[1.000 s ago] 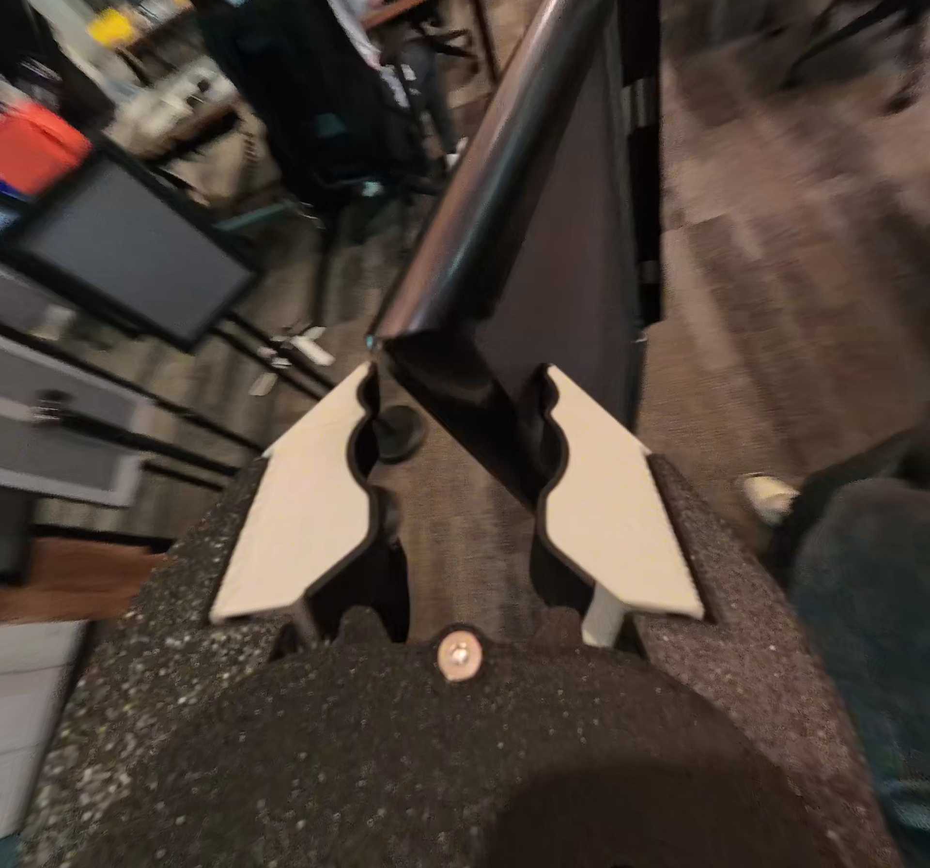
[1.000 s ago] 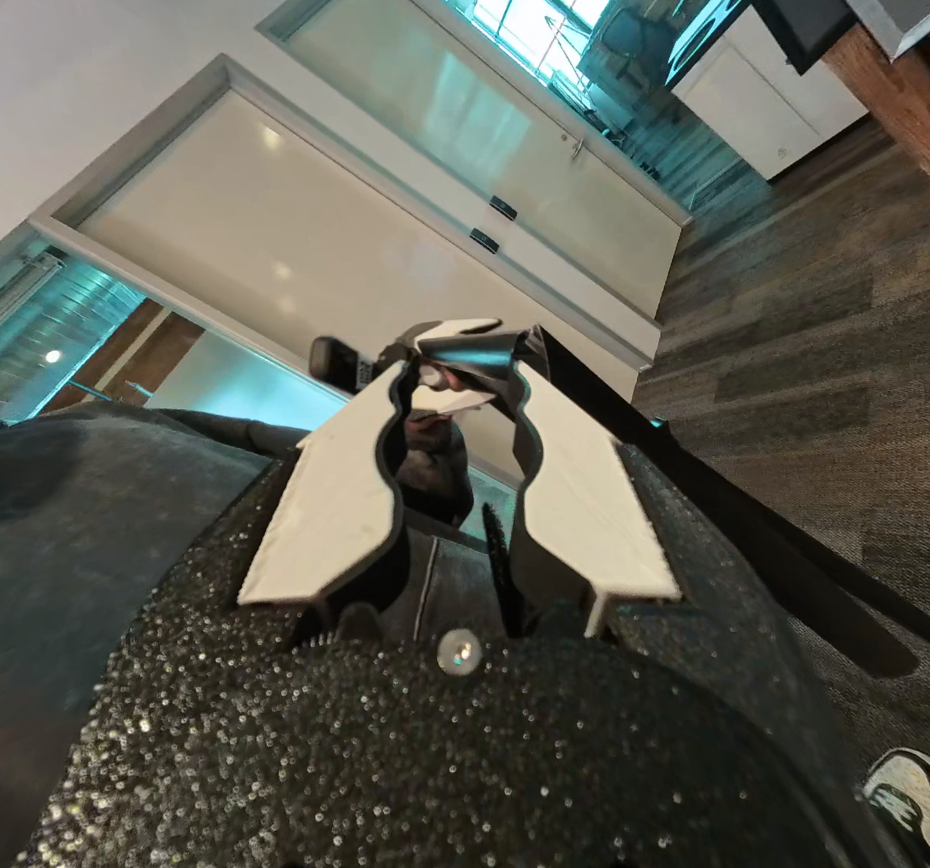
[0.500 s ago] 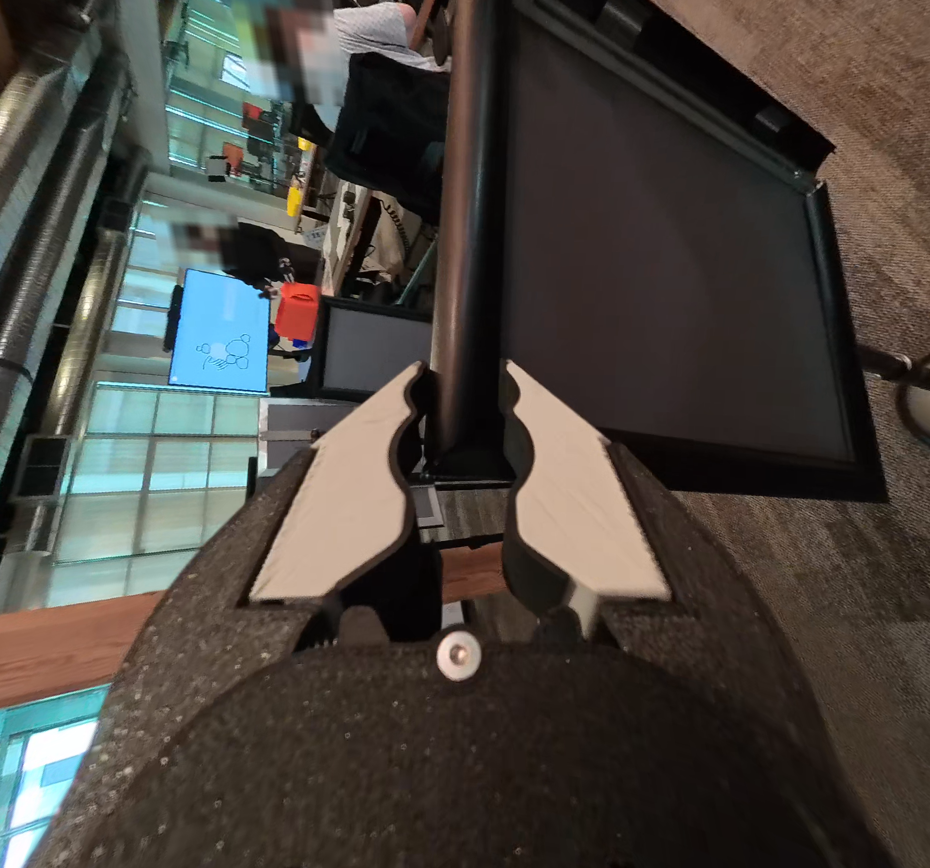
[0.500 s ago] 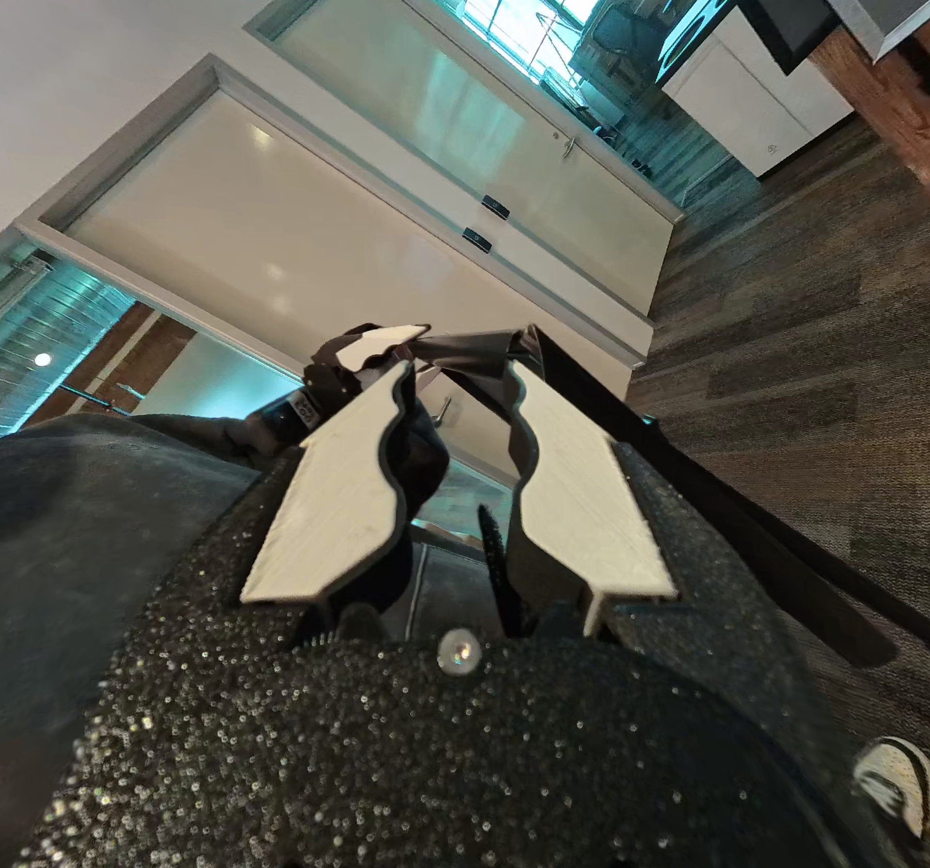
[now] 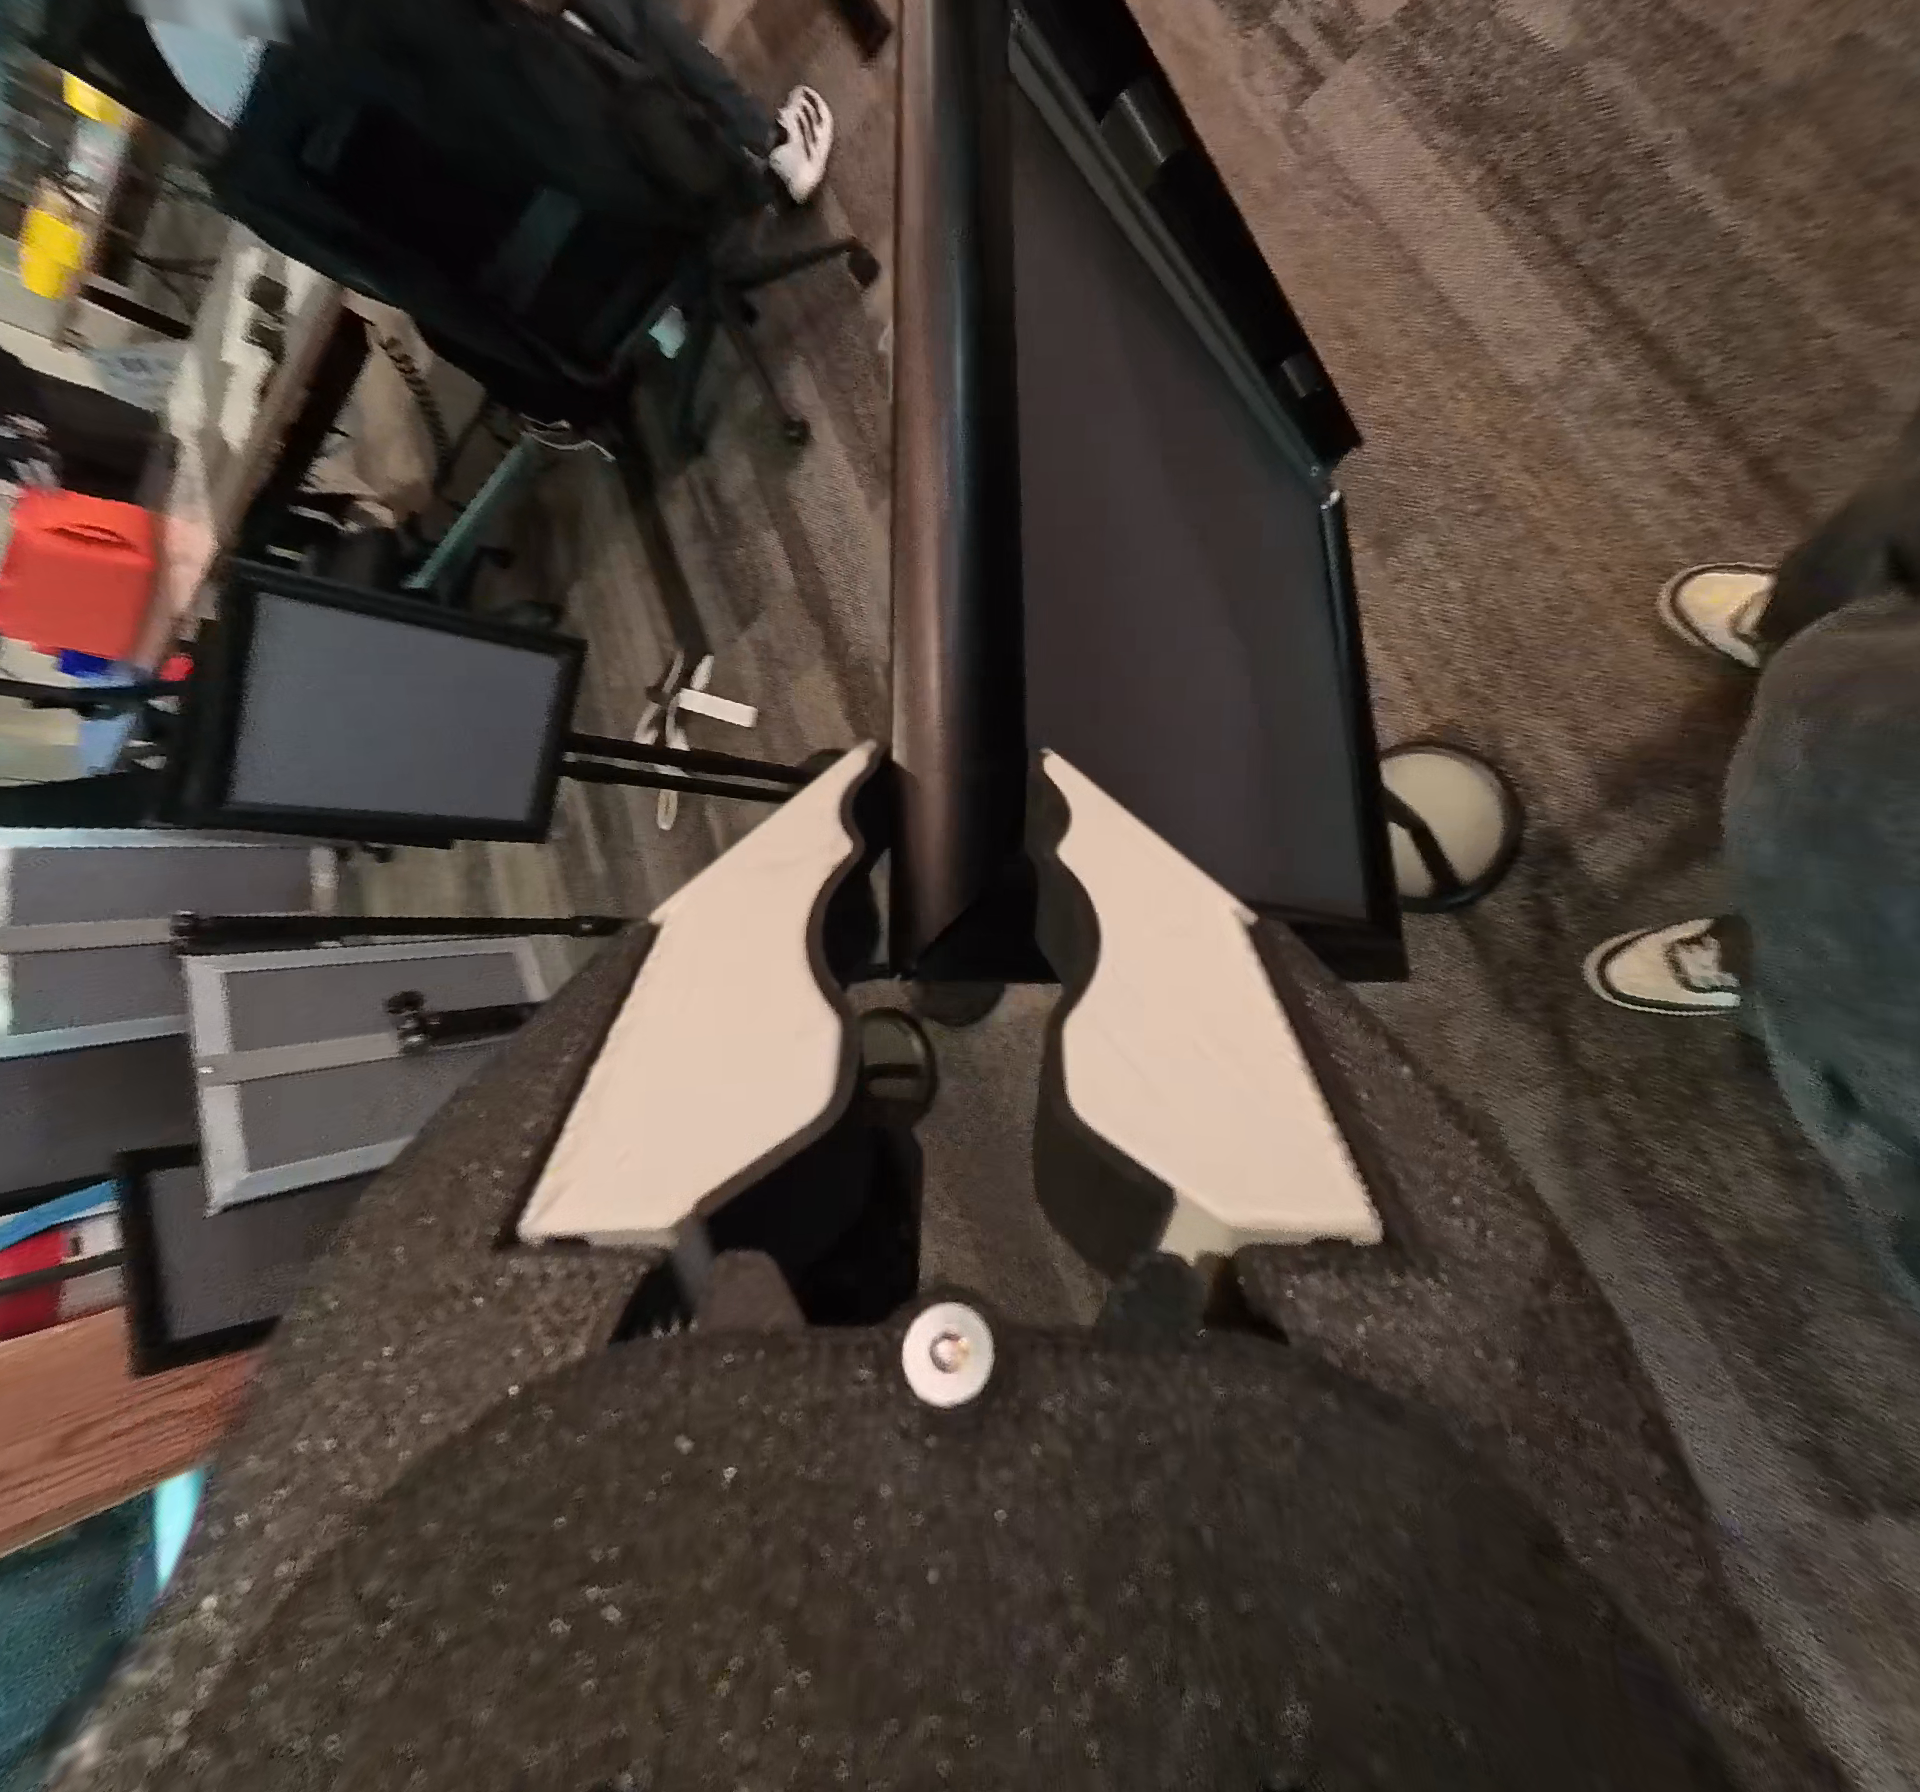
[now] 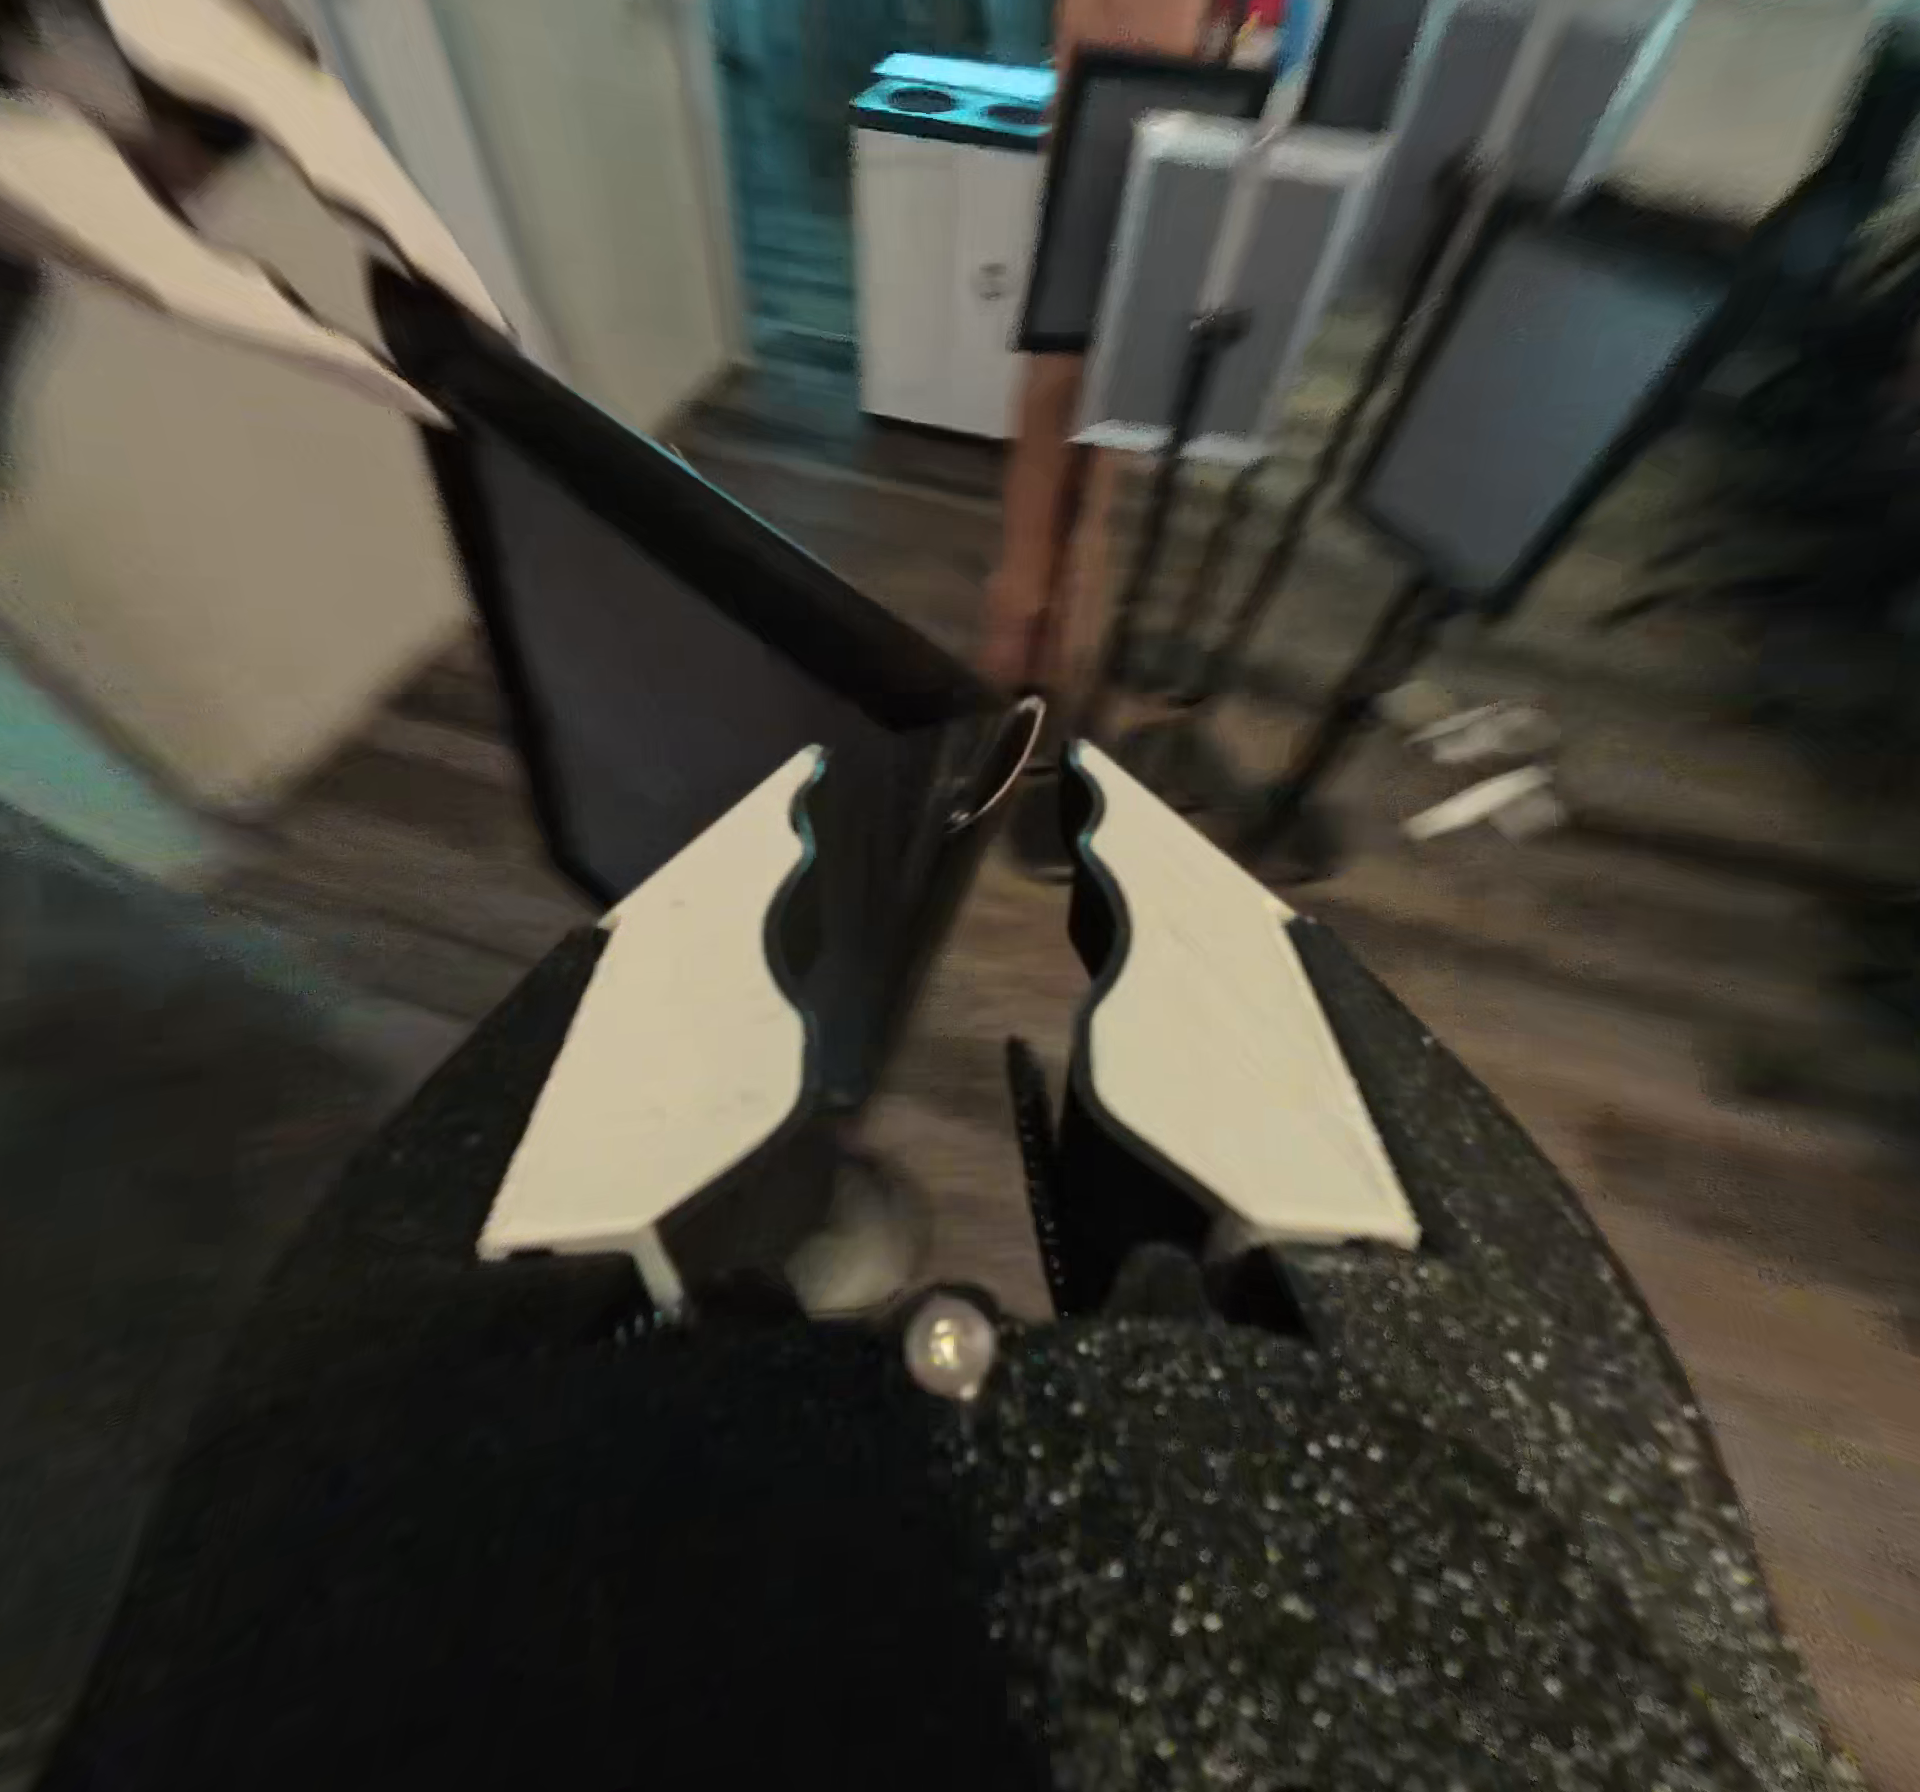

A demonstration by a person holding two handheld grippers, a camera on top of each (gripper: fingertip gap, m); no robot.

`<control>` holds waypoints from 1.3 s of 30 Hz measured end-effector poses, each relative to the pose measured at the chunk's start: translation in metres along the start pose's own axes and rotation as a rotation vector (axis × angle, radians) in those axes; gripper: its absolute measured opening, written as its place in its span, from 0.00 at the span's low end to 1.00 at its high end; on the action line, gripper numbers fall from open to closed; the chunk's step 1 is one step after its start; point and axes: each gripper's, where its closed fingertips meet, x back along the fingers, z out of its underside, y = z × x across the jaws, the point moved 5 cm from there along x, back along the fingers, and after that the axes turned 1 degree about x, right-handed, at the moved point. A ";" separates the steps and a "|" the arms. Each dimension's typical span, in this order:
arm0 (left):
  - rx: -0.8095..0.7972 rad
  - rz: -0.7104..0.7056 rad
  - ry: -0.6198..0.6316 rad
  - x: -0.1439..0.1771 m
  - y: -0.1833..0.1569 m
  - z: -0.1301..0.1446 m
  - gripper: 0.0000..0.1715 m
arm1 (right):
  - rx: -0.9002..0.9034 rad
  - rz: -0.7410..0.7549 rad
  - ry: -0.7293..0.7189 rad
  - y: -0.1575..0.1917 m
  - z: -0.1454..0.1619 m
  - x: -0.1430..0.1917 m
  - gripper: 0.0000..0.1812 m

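A black framed panel [image 5: 1174,547] with a rounded black top bar [image 5: 951,392] stands on the carpet. My left gripper [image 5: 956,797] is shut on the near end of that bar, which fills the gap between its white fingers. In the right wrist view, the same bar [image 6: 675,516] runs from the upper left, where the left gripper [image 6: 312,215] grips its far end, down to my right gripper [image 6: 943,760]. The right jaws stand apart. The frame's dark corner with a metal ring [image 6: 1003,755] lies against the left finger [image 6: 707,994]. The view is blurred.
Several other framed panels on black stands [image 6: 1538,412] [image 5: 384,714] stand around. A white cabinet [image 6: 945,288] and a wooden post [image 6: 1060,454] are behind. A round stand base [image 5: 1444,828], a person's two shoes [image 5: 1662,963] and a seated person's chair [image 5: 468,163] are nearby.
The right gripper's view swung from the wall and glass doors down to floor level, and its jaws have widened off the frame corner. The left gripper keeps its hold on the bar while its view turns.
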 end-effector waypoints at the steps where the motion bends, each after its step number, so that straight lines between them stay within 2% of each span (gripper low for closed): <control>1: 0.013 0.023 0.006 0.000 0.001 0.000 0.14 | 0.176 0.073 0.007 0.007 -0.008 -0.001 0.25; 3: 0.035 0.068 0.021 0.000 0.002 -0.002 0.14 | 0.473 0.154 0.066 0.028 -0.019 -0.020 0.27; 5: 0.060 0.117 0.034 0.000 0.002 -0.004 0.13 | 0.679 0.167 0.122 0.049 -0.019 -0.049 0.31; 6: 0.085 0.152 0.029 0.001 0.002 -0.006 0.08 | 0.767 0.192 0.117 0.055 -0.018 -0.061 0.30; 8: 0.111 0.205 0.014 0.001 0.001 -0.007 0.08 | 0.893 0.250 0.095 0.063 -0.017 -0.077 0.26; 9: 0.113 0.208 0.018 0.000 0.002 -0.007 0.08 | 0.932 0.246 0.095 0.066 -0.016 -0.081 0.20; 10: 0.109 0.196 0.035 0.000 0.005 -0.005 0.08 | 0.952 0.253 0.090 0.067 -0.014 -0.086 0.17; 12: 0.118 0.202 0.050 0.001 0.008 -0.002 0.08 | 0.990 0.252 0.095 0.067 -0.016 -0.089 0.16; 14: 0.160 0.231 0.036 0.001 0.008 -0.002 0.08 | 0.966 0.204 0.121 0.066 -0.020 -0.088 0.12; 15: 0.179 0.240 0.026 0.001 0.008 -0.002 0.07 | 0.966 0.174 0.134 0.065 -0.020 -0.087 0.13; 19: 0.171 0.160 0.031 -0.002 0.005 -0.007 0.08 | 0.876 0.064 0.201 0.057 -0.024 -0.084 0.12; 20: 0.161 0.139 0.038 -0.003 0.002 -0.008 0.09 | 0.797 0.019 0.202 0.056 -0.024 -0.079 0.12; 22: 0.211 0.109 0.044 -0.001 -0.003 -0.004 0.12 | 0.507 -0.013 0.158 0.050 -0.027 -0.061 0.12; 23: 0.279 0.089 0.021 0.002 -0.004 0.001 0.18 | 0.345 -0.007 0.078 0.045 -0.029 -0.046 0.15; 25: 0.474 0.085 -0.087 0.005 -0.008 0.014 0.26 | 0.000 -0.048 -0.103 0.035 -0.020 -0.018 0.20; 27: 0.691 0.118 -0.200 -0.002 -0.014 0.029 0.31 | -0.195 -0.015 -0.132 0.021 0.005 -0.012 0.23; 29: 0.836 0.194 -0.270 -0.021 -0.025 0.039 0.32 | -0.216 0.033 -0.135 0.018 0.014 -0.014 0.25; 31: 0.872 0.214 -0.262 -0.041 -0.036 0.049 0.29 | -0.207 0.058 -0.140 0.021 0.010 -0.018 0.25; 33: 0.852 0.234 -0.279 -0.052 -0.044 0.050 0.16 | -0.172 0.135 -0.106 0.018 0.009 -0.022 0.22; 34: 0.840 0.228 -0.300 -0.054 -0.045 0.048 0.06 | -0.180 0.167 -0.074 0.016 0.012 -0.025 0.25; 36: 0.805 0.226 -0.311 -0.056 -0.046 0.044 0.05 | -0.195 0.203 -0.039 0.016 0.015 -0.029 0.27; 39: 0.703 0.242 -0.297 -0.057 -0.049 0.040 0.04 | -0.316 0.182 -0.107 0.013 0.013 -0.033 0.32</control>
